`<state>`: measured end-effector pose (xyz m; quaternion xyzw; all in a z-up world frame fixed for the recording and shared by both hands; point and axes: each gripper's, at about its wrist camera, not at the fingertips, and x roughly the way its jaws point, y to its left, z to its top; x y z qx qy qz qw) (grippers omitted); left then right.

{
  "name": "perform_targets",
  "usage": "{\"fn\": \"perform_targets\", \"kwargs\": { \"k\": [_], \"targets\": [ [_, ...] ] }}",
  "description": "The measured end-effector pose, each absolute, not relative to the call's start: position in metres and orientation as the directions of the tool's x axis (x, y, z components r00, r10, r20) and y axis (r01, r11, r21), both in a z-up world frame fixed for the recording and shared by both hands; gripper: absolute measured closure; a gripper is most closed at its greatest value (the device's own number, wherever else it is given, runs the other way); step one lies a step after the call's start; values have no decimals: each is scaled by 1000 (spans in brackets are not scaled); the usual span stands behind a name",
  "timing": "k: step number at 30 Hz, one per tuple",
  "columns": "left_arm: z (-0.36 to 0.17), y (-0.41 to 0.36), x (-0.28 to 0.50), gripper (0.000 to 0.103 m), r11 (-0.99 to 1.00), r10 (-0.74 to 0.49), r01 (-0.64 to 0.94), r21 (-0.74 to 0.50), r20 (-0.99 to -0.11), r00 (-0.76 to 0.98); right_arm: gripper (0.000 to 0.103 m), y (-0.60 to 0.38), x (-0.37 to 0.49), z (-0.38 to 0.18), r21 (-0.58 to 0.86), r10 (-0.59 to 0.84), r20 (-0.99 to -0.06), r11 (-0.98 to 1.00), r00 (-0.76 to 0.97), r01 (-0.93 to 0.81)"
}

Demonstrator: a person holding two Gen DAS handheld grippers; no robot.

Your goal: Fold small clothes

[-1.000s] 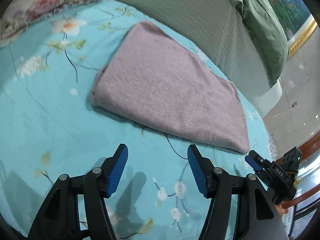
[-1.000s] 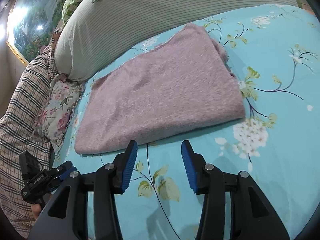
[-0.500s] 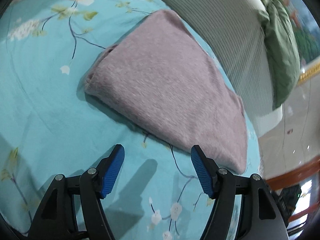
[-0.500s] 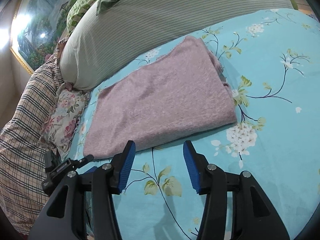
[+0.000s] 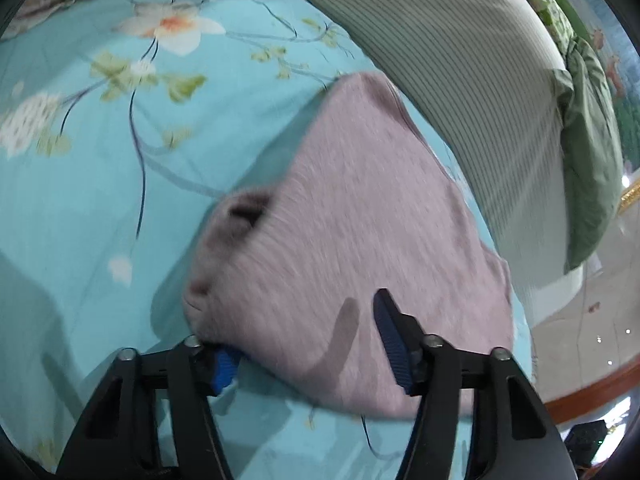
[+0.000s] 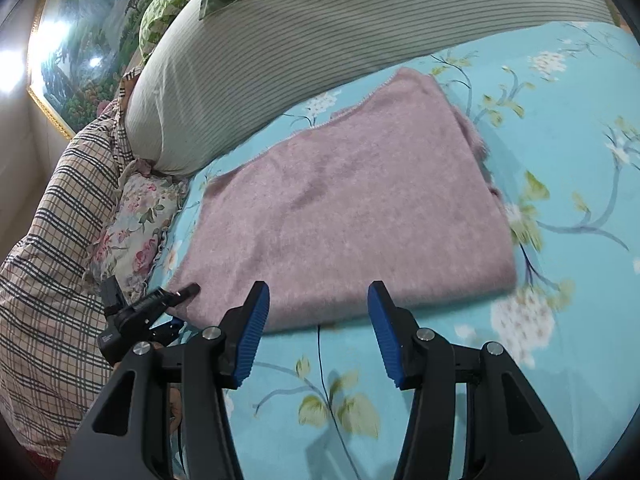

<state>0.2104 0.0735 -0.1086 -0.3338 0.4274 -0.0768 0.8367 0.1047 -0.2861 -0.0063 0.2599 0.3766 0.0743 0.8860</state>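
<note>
A folded pink knitted garment [image 5: 360,208] lies on the turquoise floral bedsheet [image 5: 80,220]. My left gripper [image 5: 304,328] straddles its near corner. One blue pad is tucked under the bunched edge, the other stands above the cloth, and the jaws are closing with a gap still showing. In the right wrist view the garment [image 6: 352,208] lies flat, with the left gripper [image 6: 176,304] at its left corner. My right gripper [image 6: 316,304] hovers open over the garment's near edge, gripping nothing.
A long striped pillow [image 6: 300,40] runs behind the garment, with a green pillow [image 5: 592,160] beyond it. A floral cushion [image 6: 136,224] and a plaid blanket [image 6: 52,240] lie to the left. The bed's edge and shiny floor [image 5: 592,340] show on the right of the left wrist view.
My left gripper has moved forward onto the garment's corner and its jaws have narrowed around the cloth, which has bunched up there. The right gripper has edged closer to the garment's near edge.
</note>
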Motion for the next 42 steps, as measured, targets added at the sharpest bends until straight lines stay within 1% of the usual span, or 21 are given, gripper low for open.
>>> {"fn": "perform_targets", "kwargs": {
  "k": [1, 2, 4, 8, 12, 14, 17, 18, 19, 20, 22, 25, 27, 31, 32, 33, 34, 35, 37, 40, 42],
  "targets": [
    [-109, 72, 215, 70, 777, -404, -152, -611, -669, 623, 50, -288, 110, -7, 518, 331, -623, 853, 708, 57],
    [-109, 71, 220, 86, 786, -406, -139, -602, -672, 620, 50, -292, 117, -6, 522, 336, -619, 852, 710, 51],
    [-105, 68, 224, 91, 794, -410, -116, -597, -667, 622, 50, -298, 128, -4, 535, 350, -613, 844, 708, 45],
    [-70, 40, 216, 94, 854, -386, -5, -521, -639, 666, 50, -318, 153, -2, 611, 427, -574, 792, 699, 18],
    [-30, -14, 209, 95, 873, -447, 185, -452, -586, 676, 50, -337, 177, -1, 663, 489, -551, 749, 676, -2],
    [-17, -53, 205, 95, 876, -473, 284, -389, -580, 664, 50, -344, 190, 0, 680, 519, -548, 733, 656, -12],
    [-15, -102, 195, 95, 870, -490, 398, -290, -591, 641, 50, -347, 209, -2, 699, 559, -542, 714, 627, -33],
    [-18, -118, 191, 95, 865, -493, 430, -259, -600, 630, 48, -348, 214, -5, 708, 571, -541, 706, 617, -34],
    [-23, -130, 189, 95, 858, -497, 453, -241, -610, 617, 41, -347, 221, -9, 714, 582, -544, 700, 604, -30],
    [-32, -144, 189, 95, 851, -498, 474, -225, -628, 598, 39, -346, 228, -15, 714, 587, -554, 700, 590, -25],
    [-46, -155, 187, 95, 844, -499, 491, -217, -653, 570, 39, -342, 241, -25, 705, 586, -578, 709, 568, -13],
    [-59, -156, 189, 95, 837, -510, 493, -240, -668, 541, 39, -327, 261, -39, 693, 596, -604, 720, 530, -20],
    [-59, -150, 187, 95, 833, -519, 495, -248, -662, 541, 39, -317, 276, -46, 677, 586, -629, 736, 511, -10],
    [-52, -146, 187, 95, 824, -535, 505, -255, -642, 548, 39, -297, 314, -52, 666, 592, -630, 744, 503, -42],
    [-50, -150, 182, 95, 823, -533, 513, -243, -642, 551, 41, -291, 325, -51, 646, 577, -639, 761, 508, -52],
    [-51, -153, 179, 95, 823, -528, 520, -229, -645, 552, 58, -287, 333, -50, 627, 562, -651, 777, 510, -56],
    [-51, -155, 178, 95, 823, -524, 526, -216, -647, 554, 87, -284, 344, -49, 606, 541, -673, 794, 505, -42],
    [-52, -156, 177, 95, 822, -520, 531, -204, -650, 554, 90, -285, 349, -47, 613, 546, -670, 789, 503, -39],
    [-52, -158, 177, 95, 822, -517, 535, -197, -652, 554, 90, -286, 344, -26, 615, 556, -629, 783, 543, -90],
    [-36, -159, 171, 95, 812, -536, 549, -199, -625, 567, 90, -298, 319, 11, 573, 539, -576, 803, 614, -167],
    [-24, -168, 170, 95, 798, -560, 564, -211, -604, 567, 90, -316, 301, 30, 549, 513, -552, 817, 657, -177]
  ]
}}
